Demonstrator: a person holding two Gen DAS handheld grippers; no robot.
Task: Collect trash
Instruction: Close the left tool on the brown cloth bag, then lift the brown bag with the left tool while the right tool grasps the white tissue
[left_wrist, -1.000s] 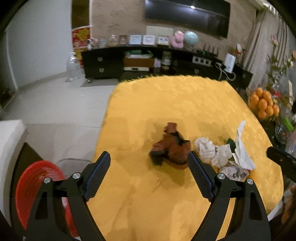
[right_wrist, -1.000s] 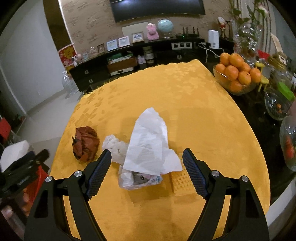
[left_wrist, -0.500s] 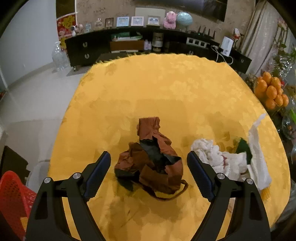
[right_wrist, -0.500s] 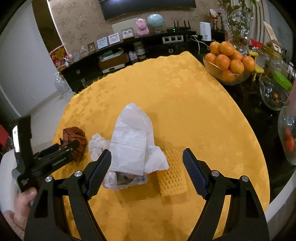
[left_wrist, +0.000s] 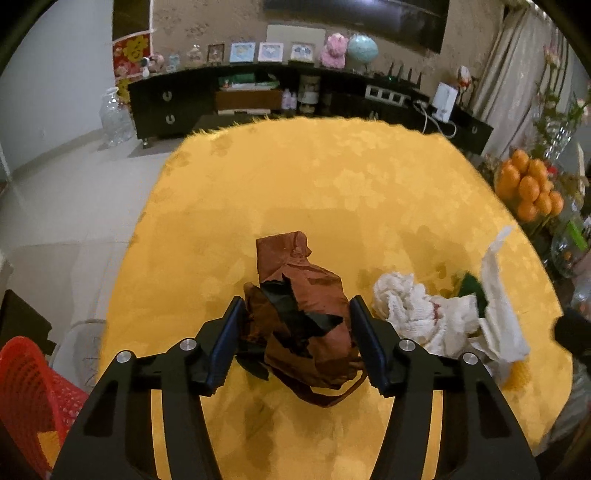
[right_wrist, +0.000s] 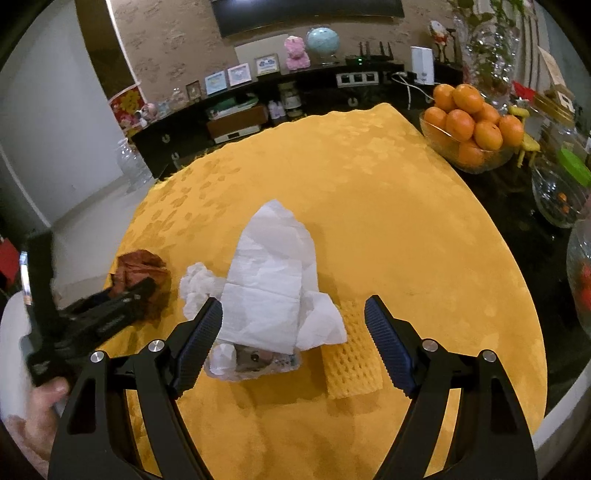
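Observation:
A crumpled brown paper bag (left_wrist: 295, 258) lies on the yellow tablecloth (left_wrist: 332, 177). My left gripper (left_wrist: 297, 301) straddles it; the jaws are closing and both pads touch its sides. The right wrist view shows that gripper (right_wrist: 140, 291) at the bag (right_wrist: 136, 262), held by a person's hand (right_wrist: 37, 413). My right gripper (right_wrist: 293, 304) stands open above a flat white tissue (right_wrist: 273, 273), which covers a clear plastic wrapper (right_wrist: 255, 362). A yellow foam net (right_wrist: 351, 362) lies beside the wrapper. A crumpled white tissue (right_wrist: 195, 280) sits between the two piles.
A red basket (left_wrist: 26, 387) stands low at the left, off the table. A glass bowl of oranges (right_wrist: 469, 125) and other glass bowls (right_wrist: 557, 195) crowd the table's dark right side. A black sideboard (left_wrist: 177, 103) lines the far wall.
My left gripper moved forward and down over the brown bag, and its jaws narrowed from wide open to touching the bag. The right gripper stayed open and almost still.

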